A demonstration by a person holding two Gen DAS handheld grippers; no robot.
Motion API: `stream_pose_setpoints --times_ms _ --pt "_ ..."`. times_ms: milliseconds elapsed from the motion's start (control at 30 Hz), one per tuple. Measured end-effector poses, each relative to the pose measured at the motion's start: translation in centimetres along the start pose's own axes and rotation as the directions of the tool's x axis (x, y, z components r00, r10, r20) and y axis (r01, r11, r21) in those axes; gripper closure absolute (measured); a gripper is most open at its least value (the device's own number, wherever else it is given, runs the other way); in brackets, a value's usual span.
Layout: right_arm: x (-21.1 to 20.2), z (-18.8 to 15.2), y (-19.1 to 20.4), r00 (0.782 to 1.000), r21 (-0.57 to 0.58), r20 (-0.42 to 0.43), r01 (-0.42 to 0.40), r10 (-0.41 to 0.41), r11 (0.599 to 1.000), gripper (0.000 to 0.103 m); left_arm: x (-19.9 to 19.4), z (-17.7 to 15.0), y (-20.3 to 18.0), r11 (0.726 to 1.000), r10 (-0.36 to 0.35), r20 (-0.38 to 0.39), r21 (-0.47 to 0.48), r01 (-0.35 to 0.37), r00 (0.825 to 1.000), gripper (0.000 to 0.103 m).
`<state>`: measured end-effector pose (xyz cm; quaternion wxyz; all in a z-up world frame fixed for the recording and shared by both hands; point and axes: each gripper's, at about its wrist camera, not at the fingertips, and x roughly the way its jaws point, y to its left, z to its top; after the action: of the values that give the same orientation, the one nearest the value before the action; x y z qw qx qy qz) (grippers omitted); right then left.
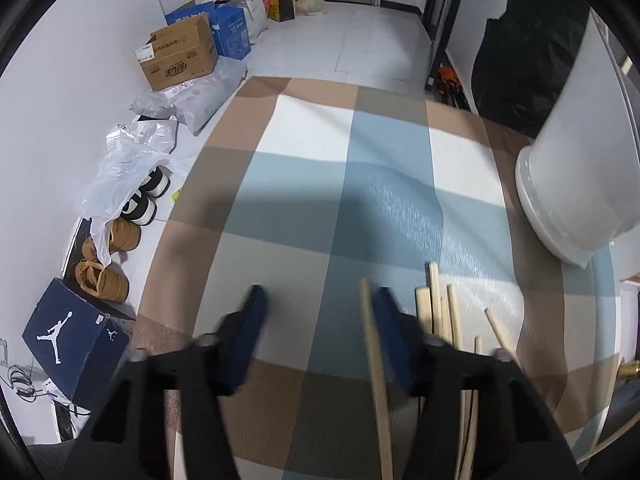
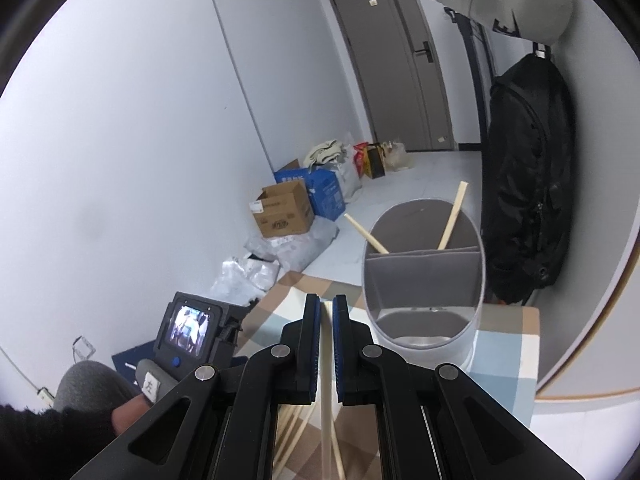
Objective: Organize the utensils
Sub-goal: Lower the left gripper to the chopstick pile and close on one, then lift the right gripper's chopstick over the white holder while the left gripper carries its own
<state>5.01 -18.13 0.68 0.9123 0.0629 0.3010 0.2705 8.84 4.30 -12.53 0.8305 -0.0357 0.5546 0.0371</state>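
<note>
Loose chopsticks [image 1: 446,316] lie on the tablecloth [image 1: 304,184], holder [image 2: 424,280] behind them (two chopsticks [image 2: 450,222] inside).

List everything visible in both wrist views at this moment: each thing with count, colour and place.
Chopsticks: several, pale wood, loose on the tablecloth.
Holder: one, grey-white, divided, on the table; two chopsticks lean in its far compartment.
Tablecloth: one, blue, tan and white check.
Cardboard box: one, brown, by the wall.
Blue boxes: two, behind it.
Shoes: tan pair, black-white pair, on the floor.
Shoe box: one, navy.
Black bag: one, hanging.
Door: grey.
Left gripper: jaws apart, one chopstick between.
Right gripper: shut on a chopstick.
</note>
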Motion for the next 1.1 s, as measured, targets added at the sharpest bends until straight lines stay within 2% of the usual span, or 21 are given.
stream_pose_setpoints --times_ms 33,100,167,300,533,667,833,1100 --pt "-0.1 0.0 -0.1 1.0 0.002 0.004 0.002 -0.002 1.0 0.098 -0.1 0.0 0.0 1.0 -0.002 0.004 -0.003 0.002 1.0 0.075" --pt "-0.4 0.1 -0.3 1.0 0.004 0.008 0.006 -0.006 1.0 0.098 0.0 0.1 0.0 1.0 -0.017 0.007 -0.009 0.017 1.0 0.098" --pt "-0.7 0.1 -0.5 1.0 0.009 0.013 0.008 -0.008 1.0 0.098 0.0 0.2 0.2 0.999 -0.043 0.003 -0.024 0.043 0.999 0.101" --pt "-1.2 0.2 -0.6 1.0 0.01 0.025 0.018 -0.018 1.0 0.098 0.1 0.3 1.1 0.992 -0.08 0.009 -0.093 0.081 0.997 0.103" --pt "-1.5 0.2 -0.8 0.999 0.016 0.039 0.037 -0.037 0.999 0.098 -2.6 0.5 1.8 0.981 -0.107 0.118 -0.146 0.124 0.987 0.103" --pt "-1.8 0.2 -0.6 0.997 0.01 0.058 0.052 -0.052 0.999 0.098 -4.7 0.4 2.0 0.976 -0.13 0.194 -0.15 0.161 0.972 0.103" --pt "-2.5 0.0 -0.5 0.994 0.016 0.085 0.063 -0.064 0.998 0.098 -6.9 0.1 2.1 0.977 -0.134 0.272 -0.124 0.172 0.953 0.103" --pt "-3.7 -0.3 0.2 0.986 0.019 0.114 0.123 -0.124 0.992 0.098 -9.4 -0.4 2.6 0.967 -0.185 0.343 -0.103 0.232 0.921 0.103"
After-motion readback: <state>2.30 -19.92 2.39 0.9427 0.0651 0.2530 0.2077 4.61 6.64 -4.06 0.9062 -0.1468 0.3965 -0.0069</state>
